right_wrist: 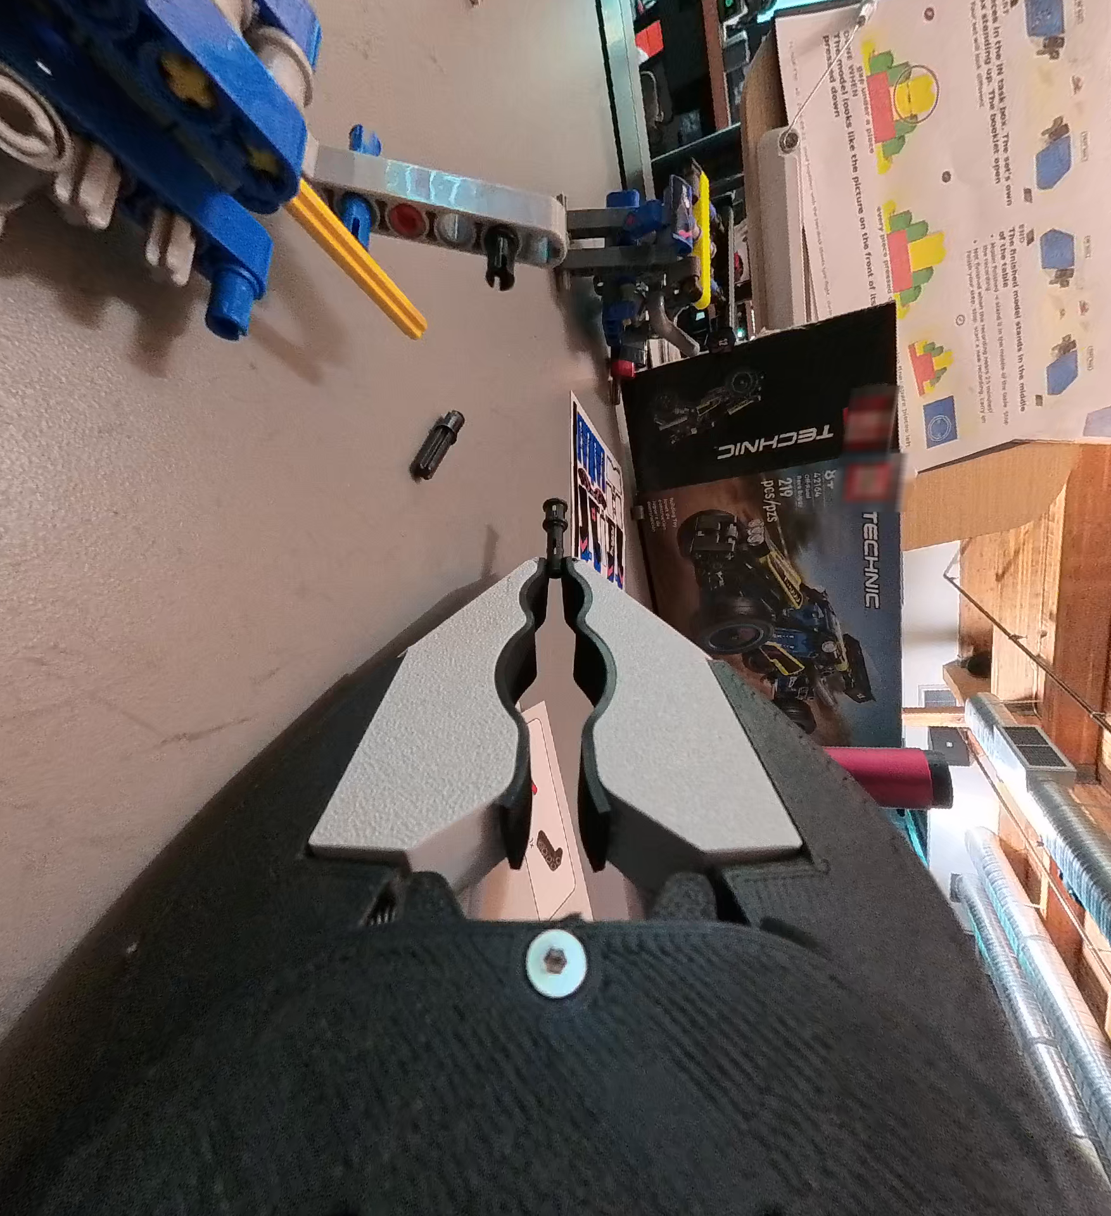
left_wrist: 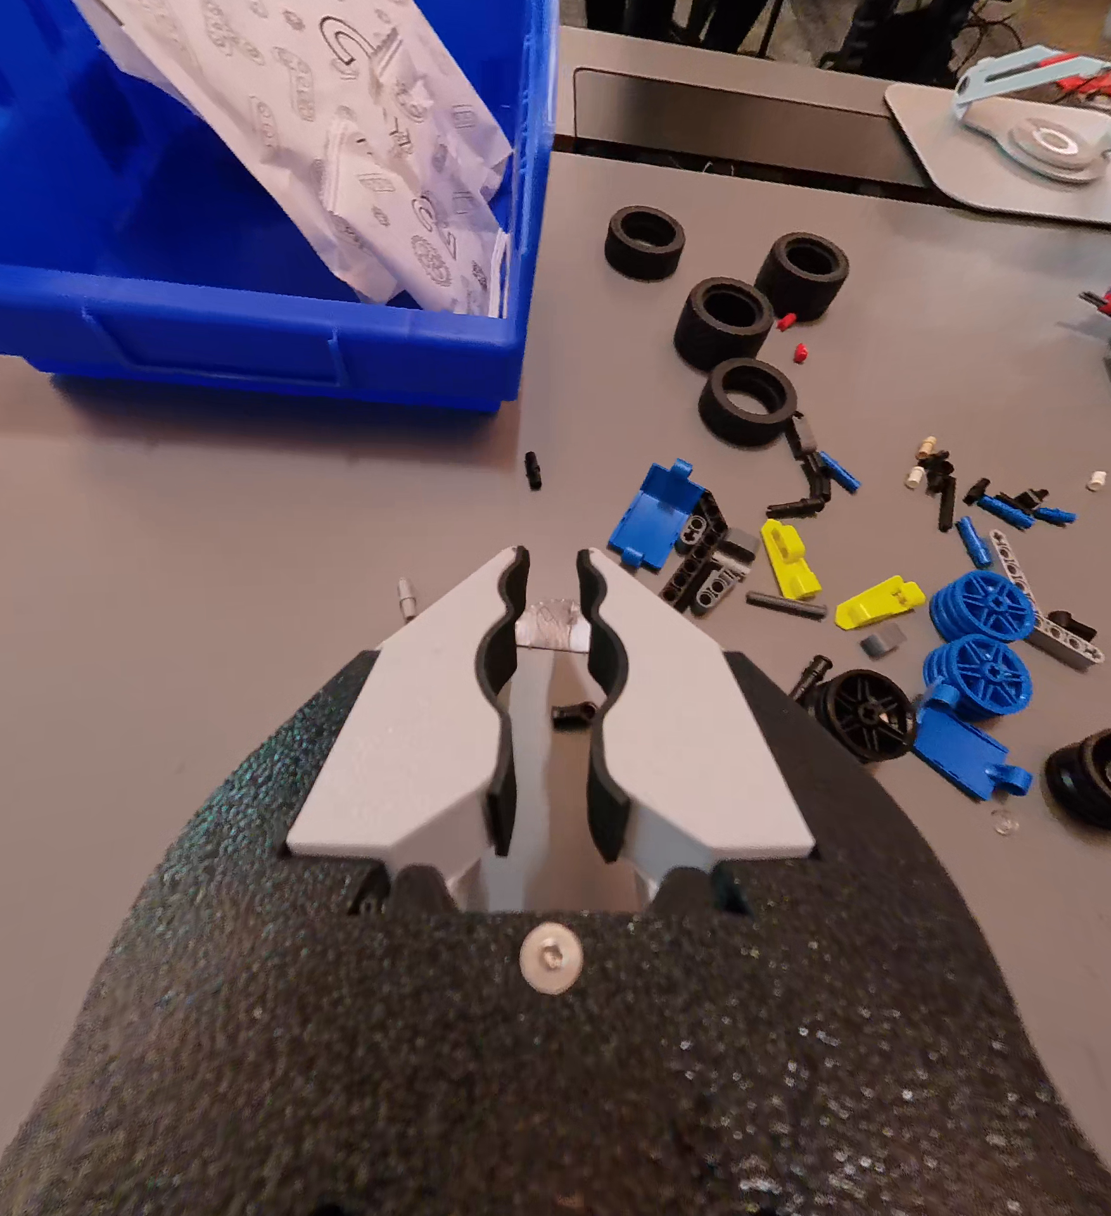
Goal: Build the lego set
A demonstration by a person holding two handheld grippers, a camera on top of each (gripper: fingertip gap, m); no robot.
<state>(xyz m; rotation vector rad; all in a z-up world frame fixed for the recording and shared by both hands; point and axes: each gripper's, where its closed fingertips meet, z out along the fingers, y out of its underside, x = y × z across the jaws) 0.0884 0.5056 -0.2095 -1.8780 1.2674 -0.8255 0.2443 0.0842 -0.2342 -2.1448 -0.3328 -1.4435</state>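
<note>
Right gripper (right_wrist: pixel 554 571): clenched on a black pin (right_wrist: pixel 553 536), pinched by its near end at the very fingertips, far end free.
Pin's handling: light, stiff, slick plastic; the shallow tip hold could let it twist.
Left gripper (left_wrist: pixel 553 559): jaws apart, a small grey piece (left_wrist: pixel 553 625) between them; grip uncertain.
Beyond: loose parts right, blue bin (left_wrist: pixel 243 329) far left.

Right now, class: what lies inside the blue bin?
Inside the blue bin lean white paper bags printed with black part drawings. The bags' contents and the bin floor beneath them are hidden.
</note>
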